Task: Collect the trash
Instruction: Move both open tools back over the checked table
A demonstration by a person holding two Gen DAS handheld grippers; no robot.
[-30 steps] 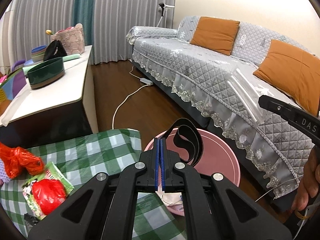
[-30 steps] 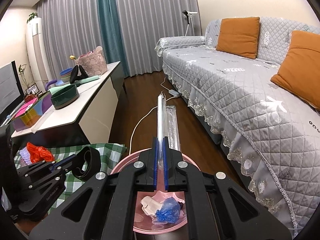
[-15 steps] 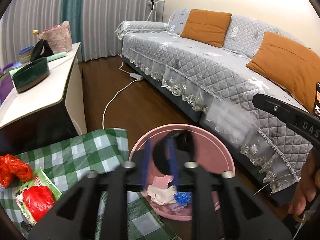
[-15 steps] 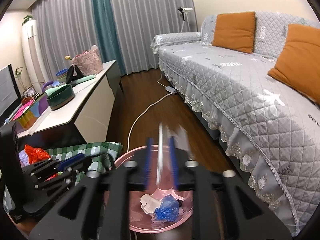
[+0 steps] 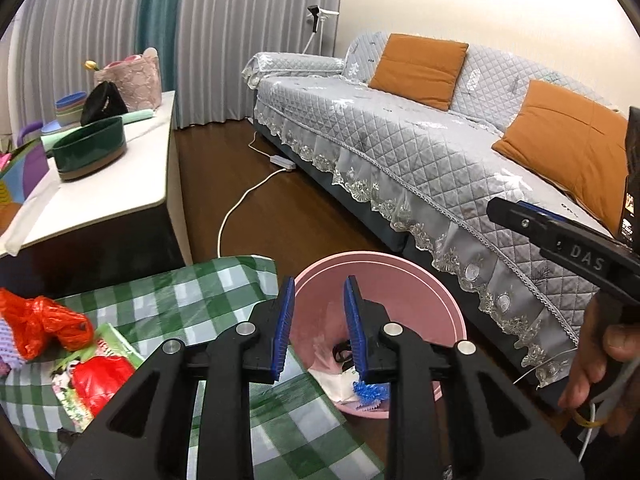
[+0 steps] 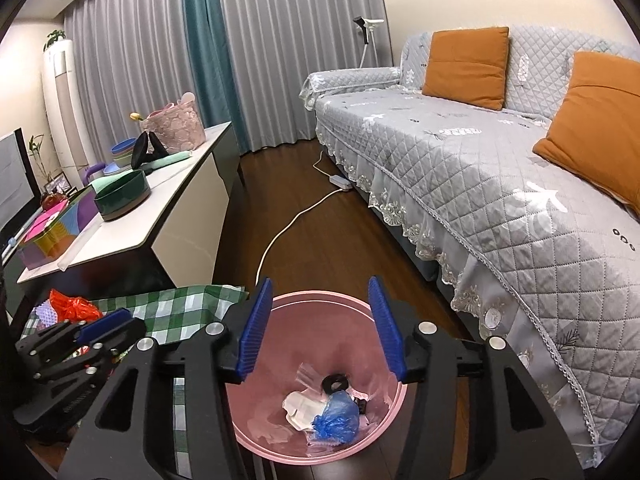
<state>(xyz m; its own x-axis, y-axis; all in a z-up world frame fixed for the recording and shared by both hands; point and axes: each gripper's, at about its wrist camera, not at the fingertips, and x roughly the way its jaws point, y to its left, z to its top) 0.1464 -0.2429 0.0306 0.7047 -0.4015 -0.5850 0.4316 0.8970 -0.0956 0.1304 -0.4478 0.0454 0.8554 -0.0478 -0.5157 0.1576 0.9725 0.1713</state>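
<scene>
The table (image 5: 208,300) under its green checked cloth lies to the left of both tools and carries what remains uncollected. The pink bin (image 6: 280,436) stands on the floor directly beneath and ahead of the right tool (image 6: 320,326), and just ahead and to the right of the left tool (image 5: 318,328).

Right tool: its jaws are opening and stand wide, with nothing between them; only the bin interior shows through the gap. Left tool: jaws narrowly parted, nothing held.

Contents of the bin, seen below the right tool: a clear plastic wrapper (image 6: 308,372), white crumpled paper (image 6: 298,406), a blue crumpled bag (image 6: 336,418) and a black ring (image 6: 335,382). All lie on the bottom, clear of the rim.

Remaining on the table, to the left of the left tool: an orange plastic bag (image 5: 44,326) and, nearer, a printed snack packet (image 5: 96,372) with a red picture on it. The two sit close together.

Judgement: the drop appears complete on both sides and the step in hand is the release and return. To do it well, let the right tool finish parting before it is lifted, so no film clings to the pads. The left tool should widen further before reaching left for the packet, which lies flat and calls for a low, edge-on approach. The orange bag is soft and should pinch easily. Keep the tools well apart while crossing the bin.
</scene>
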